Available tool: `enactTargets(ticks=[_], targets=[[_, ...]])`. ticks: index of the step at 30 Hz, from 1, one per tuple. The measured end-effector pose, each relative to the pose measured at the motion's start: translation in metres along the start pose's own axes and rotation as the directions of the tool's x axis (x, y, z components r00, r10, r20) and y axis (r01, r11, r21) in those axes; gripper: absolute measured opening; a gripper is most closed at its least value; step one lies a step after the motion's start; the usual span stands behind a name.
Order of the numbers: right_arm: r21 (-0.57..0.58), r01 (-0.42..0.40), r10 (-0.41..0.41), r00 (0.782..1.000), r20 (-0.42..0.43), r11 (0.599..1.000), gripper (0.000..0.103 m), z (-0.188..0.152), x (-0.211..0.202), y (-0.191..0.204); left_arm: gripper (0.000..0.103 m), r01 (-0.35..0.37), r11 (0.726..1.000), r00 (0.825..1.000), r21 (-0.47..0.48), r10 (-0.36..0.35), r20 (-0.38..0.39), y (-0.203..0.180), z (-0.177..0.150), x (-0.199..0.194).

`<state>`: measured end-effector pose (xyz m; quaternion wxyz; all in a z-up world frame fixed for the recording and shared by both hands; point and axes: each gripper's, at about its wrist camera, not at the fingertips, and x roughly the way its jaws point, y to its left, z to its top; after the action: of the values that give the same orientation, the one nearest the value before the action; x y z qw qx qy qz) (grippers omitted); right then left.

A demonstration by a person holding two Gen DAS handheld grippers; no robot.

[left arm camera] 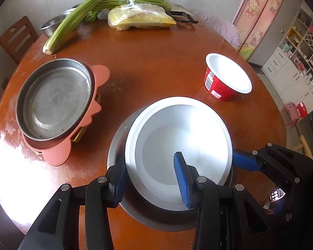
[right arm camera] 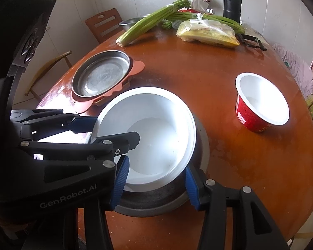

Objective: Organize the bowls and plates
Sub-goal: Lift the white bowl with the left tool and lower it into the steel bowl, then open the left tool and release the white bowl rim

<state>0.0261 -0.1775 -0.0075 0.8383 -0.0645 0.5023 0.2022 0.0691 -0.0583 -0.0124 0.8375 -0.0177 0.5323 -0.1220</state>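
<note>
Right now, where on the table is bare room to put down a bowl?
Bare wood lies between the steel plate, the red cup and the yellow bag. Nearer, the white bowl and both grippers crowd the edge.

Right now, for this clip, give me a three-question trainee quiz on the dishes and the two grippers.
1. True or false: the white bowl sits inside a metal basin.
2. What lies directly under the steel plate?
3. Which rests nearest the red cup: A celery, B white bowl, C black flask?

Key
1. True.
2. A pink mat.
3. B.

The left gripper straddles the bowl's rim, one finger inside; the right gripper spans the near rim, jaws apart.
</note>
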Motion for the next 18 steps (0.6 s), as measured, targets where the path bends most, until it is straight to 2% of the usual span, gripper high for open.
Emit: enactTargets(ticks=[18], targets=[[-0.031, 0.042, -0.041, 0.999, 0.013, 0.999, 0.052, 0.0025, -0.0044, -0.0017, 0.044, -0.017, 1.000, 1.000, 0.003, 0.017, 0.014, 0.0024, 0.0022, -0.0059]])
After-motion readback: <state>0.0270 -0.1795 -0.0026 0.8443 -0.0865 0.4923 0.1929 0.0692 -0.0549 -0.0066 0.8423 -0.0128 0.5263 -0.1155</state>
